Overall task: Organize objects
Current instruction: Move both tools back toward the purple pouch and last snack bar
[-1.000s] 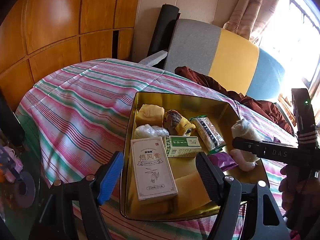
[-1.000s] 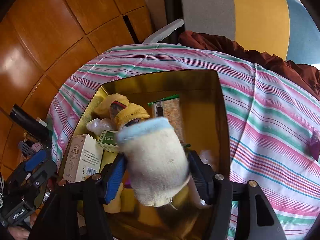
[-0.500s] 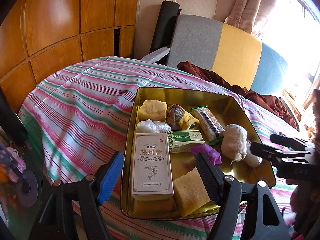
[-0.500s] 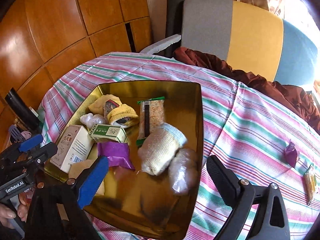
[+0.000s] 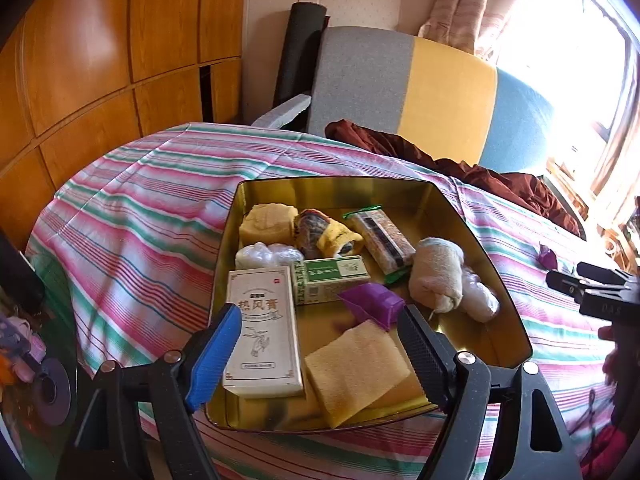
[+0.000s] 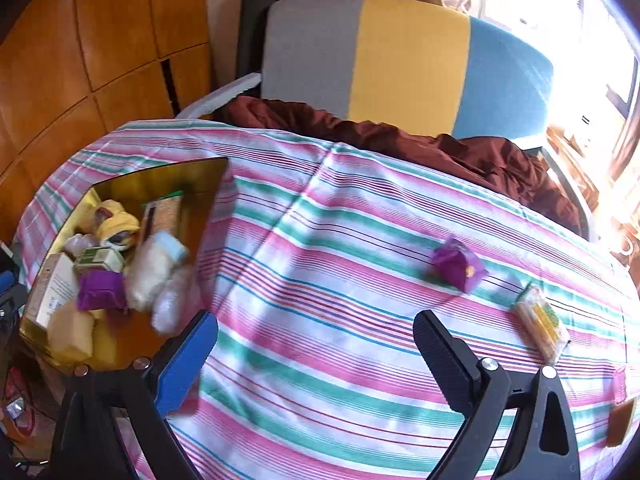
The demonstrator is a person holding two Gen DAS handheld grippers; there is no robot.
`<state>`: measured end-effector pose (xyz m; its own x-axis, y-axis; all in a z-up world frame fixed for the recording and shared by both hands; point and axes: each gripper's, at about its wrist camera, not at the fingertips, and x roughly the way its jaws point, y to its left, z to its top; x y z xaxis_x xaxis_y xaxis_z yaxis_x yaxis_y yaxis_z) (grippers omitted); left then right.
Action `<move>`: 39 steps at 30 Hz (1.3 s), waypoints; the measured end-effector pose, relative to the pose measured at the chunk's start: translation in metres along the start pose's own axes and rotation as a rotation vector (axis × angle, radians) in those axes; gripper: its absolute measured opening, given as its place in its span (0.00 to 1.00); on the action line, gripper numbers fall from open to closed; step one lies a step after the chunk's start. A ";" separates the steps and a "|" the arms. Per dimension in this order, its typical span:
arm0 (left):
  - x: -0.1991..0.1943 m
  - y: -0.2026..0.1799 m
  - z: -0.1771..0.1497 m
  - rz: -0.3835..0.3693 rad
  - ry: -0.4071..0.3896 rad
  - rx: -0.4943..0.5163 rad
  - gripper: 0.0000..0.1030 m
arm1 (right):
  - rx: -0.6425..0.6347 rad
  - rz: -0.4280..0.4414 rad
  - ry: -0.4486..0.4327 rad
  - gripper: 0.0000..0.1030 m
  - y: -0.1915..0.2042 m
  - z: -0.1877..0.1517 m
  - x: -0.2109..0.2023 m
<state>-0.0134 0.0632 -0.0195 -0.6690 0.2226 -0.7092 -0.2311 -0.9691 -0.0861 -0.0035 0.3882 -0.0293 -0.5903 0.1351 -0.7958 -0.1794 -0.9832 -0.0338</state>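
Observation:
A gold tin tray sits on the striped tablecloth and holds several items: a white box, a green box, a purple packet, a rolled cream sock, yellow sponges. My left gripper is open and empty over the tray's near edge. My right gripper is open and empty above bare cloth right of the tray. A purple packet and a yellow snack pack lie on the cloth ahead of it.
A grey, yellow and blue chair with a maroon cloth stands behind the table. Wooden panels line the left wall. A small brown item lies at the table's right edge.
My right gripper let go of the cream sock into the tray, opened, and swung right over the tablecloth. My left gripper stayed over the tray's near edge.

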 end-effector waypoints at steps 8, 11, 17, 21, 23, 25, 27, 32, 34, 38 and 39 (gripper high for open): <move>0.001 -0.029 0.004 -0.035 0.005 0.068 0.80 | 0.149 -0.203 0.010 0.98 -0.113 0.000 0.003; 0.002 -0.045 0.006 -0.057 0.007 0.107 0.80 | 0.247 -0.265 0.016 0.98 -0.161 -0.004 0.008; 0.004 -0.086 0.012 -0.116 0.017 0.188 0.81 | 0.561 -0.294 0.025 0.98 -0.244 -0.036 0.015; 0.010 -0.121 0.018 -0.171 0.034 0.238 0.82 | 0.752 -0.236 0.024 0.98 -0.275 -0.049 0.009; 0.014 -0.141 0.022 -0.208 0.051 0.255 0.82 | 0.794 -0.236 0.026 0.98 -0.280 -0.055 0.005; 0.019 -0.162 0.025 -0.243 0.062 0.273 0.82 | 0.839 -0.201 0.020 0.98 -0.285 -0.060 0.002; 0.028 -0.184 0.028 -0.267 0.086 0.289 0.82 | 0.854 -0.183 0.035 0.98 -0.286 -0.062 0.004; 0.061 -0.233 0.038 -0.356 0.210 0.231 0.82 | 0.844 -0.158 0.047 0.98 -0.282 -0.061 0.005; 0.076 -0.252 0.041 -0.385 0.264 0.204 0.81 | 0.839 -0.152 0.044 0.98 -0.281 -0.060 0.004; 0.110 -0.292 0.049 -0.401 0.343 0.157 0.80 | 0.835 -0.128 0.039 0.98 -0.279 -0.056 0.005; 0.118 -0.302 0.050 -0.396 0.361 0.149 0.80 | 0.835 -0.121 0.038 0.98 -0.279 -0.056 0.005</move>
<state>-0.0581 0.3871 -0.0420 -0.2321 0.4906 -0.8399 -0.5308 -0.7875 -0.3133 0.0880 0.6561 -0.0574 -0.5053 0.2141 -0.8359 -0.7713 -0.5464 0.3263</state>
